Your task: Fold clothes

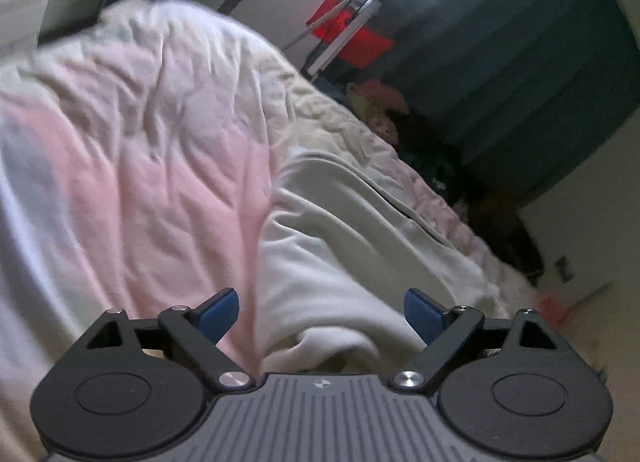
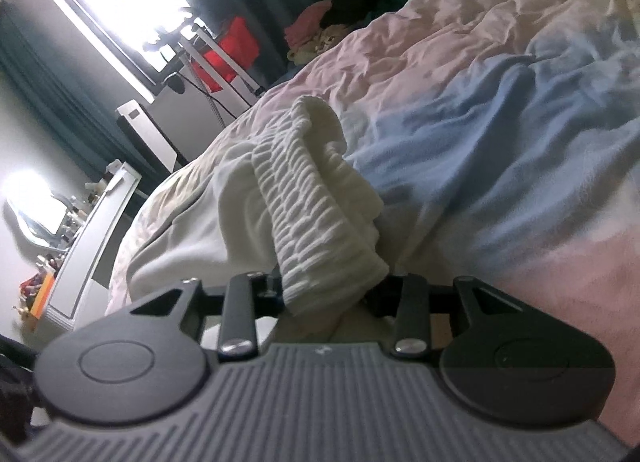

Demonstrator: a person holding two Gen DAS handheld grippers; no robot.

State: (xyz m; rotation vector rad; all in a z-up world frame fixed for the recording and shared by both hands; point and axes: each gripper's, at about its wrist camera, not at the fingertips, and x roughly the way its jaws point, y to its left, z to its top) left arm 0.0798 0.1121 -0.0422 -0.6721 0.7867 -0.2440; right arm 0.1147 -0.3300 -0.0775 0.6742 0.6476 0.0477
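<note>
White garment lying on the bed, one end pinched.

The left gripper (image 1: 321, 316) is hovering spread apart over the soft cream-white garment (image 1: 340, 246) sprawling on the pastel duvet (image 1: 140, 166); the right gripper (image 2: 328, 294) is pinching its ribbed elastic band (image 2: 316, 198).

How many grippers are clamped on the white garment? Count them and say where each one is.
1. The right gripper is shut on the white garment's ribbed band. The left gripper is open, its fingers on either side of that garment, not clamped.
</note>
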